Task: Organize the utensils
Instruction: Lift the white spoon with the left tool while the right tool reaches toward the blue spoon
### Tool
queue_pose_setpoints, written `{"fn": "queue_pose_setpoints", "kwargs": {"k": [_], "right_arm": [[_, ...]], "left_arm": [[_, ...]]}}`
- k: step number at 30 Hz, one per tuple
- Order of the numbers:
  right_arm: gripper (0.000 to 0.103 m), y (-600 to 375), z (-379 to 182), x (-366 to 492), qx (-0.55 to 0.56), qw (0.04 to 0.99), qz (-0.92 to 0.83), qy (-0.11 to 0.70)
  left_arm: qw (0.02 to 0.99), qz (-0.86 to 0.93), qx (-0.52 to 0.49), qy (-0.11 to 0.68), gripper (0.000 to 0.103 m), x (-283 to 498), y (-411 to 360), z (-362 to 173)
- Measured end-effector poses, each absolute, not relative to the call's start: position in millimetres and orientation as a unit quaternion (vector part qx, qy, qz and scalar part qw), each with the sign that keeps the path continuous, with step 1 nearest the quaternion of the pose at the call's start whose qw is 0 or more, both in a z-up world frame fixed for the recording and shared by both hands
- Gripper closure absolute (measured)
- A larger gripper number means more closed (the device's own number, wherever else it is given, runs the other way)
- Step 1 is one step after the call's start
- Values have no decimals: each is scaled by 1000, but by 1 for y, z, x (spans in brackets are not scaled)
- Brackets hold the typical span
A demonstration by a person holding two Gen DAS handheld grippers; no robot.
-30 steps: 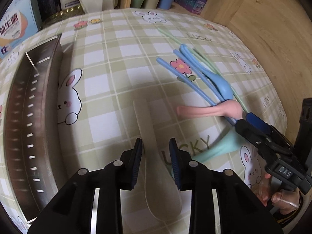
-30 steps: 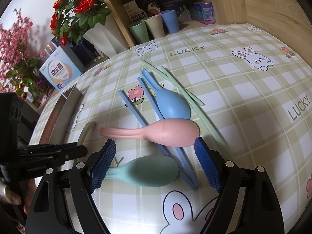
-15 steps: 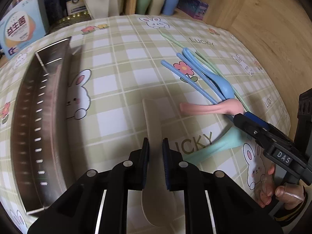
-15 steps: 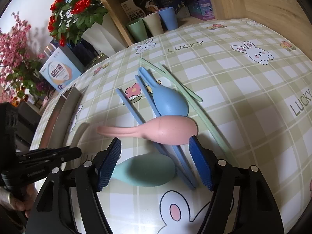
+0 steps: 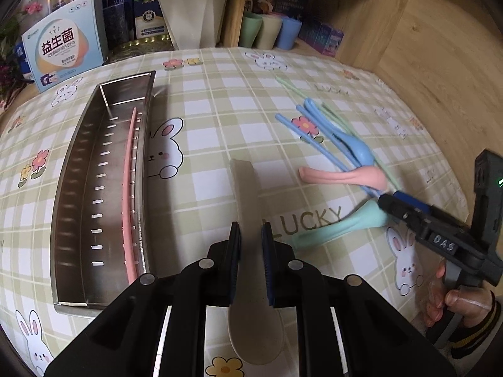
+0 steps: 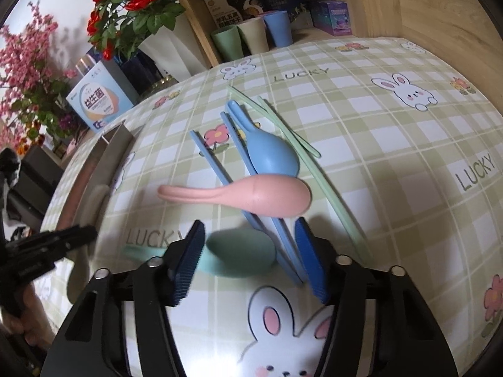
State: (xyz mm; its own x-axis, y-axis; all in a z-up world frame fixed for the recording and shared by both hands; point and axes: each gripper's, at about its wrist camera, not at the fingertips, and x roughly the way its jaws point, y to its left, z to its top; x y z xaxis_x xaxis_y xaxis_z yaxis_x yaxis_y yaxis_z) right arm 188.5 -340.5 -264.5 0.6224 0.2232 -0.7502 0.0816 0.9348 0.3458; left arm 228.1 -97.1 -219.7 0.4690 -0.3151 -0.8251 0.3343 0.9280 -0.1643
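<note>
**Left tongs pinching the beige spoon, right tongs narrowing over the green one**

The beige spoon (image 5: 248, 251) runs between the pads of the left gripper (image 5: 251, 245), which are pressed onto its handle; its bowl is half hidden under the gripper body, and whether it has lifted clear of the tablecloth (image 5: 204, 157) cannot be told. In the right wrist view only a blurred pale sliver of it shows at the left edge.

The right gripper (image 6: 248, 251) is closing — the mint-green spoon (image 6: 242, 254) has its bowl between the pads, but the pads do not visibly press it. The left pad covers the joint of bowl and handle. The blue chopsticks (image 6: 220, 163) run in under the right pad, their near tips hidden. The pink spoon (image 6: 245, 194) lies across them, just beyond the fingertips, overlapping the blue spoon (image 6: 270, 154). The pale green chopsticks (image 6: 283, 128) lie beside the pile.

The steel drainer tray (image 5: 78, 169) sits well to the left, a pink chopstick (image 5: 127, 188) along its right wall — most of its floor is free. Checked cloth between tray and beige spoon is open. A wooden wall (image 5: 440, 78) bounds the table's right side.
</note>
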Motion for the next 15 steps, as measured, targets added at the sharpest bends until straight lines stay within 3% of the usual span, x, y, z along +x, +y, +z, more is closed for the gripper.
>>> {"fn": "queue_pose_setpoints", "kwargs": {"k": [15], "right_arm": [[53,-296,-251,184,60,884,44,461]], "left_arm": [[857,-223,-15,463,90,207,-86,-213]]}}
